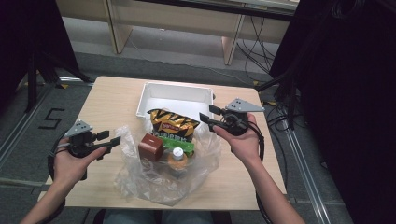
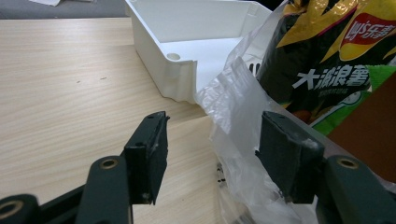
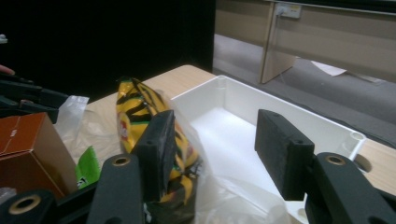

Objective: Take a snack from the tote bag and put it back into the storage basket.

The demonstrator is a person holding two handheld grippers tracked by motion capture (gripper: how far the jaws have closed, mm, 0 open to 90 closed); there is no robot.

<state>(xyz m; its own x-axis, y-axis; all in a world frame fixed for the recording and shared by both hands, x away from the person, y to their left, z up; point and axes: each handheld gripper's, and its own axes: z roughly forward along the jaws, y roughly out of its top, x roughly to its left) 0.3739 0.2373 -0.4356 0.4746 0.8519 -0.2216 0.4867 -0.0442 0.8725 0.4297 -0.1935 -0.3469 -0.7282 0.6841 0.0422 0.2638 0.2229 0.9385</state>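
Unpacking barely begun: my left tongs (image 1: 110, 140) stand part-open astride the clear plastic bag's (image 1: 135, 179) nine-o'clock edge, my right tongs (image 1: 208, 116) part-open and empty at two o'clock, chip bag (image 1: 172, 122), brown box (image 1: 151, 146) and bottle (image 1: 178, 157) still inside, white bin (image 1: 173, 95) empty.

I'm in a lab: black curtains (image 1: 355, 93) flank my tool, floor tape (image 1: 51, 118) and cables (image 1: 254, 35) lie beyond the bench (image 1: 112, 100).
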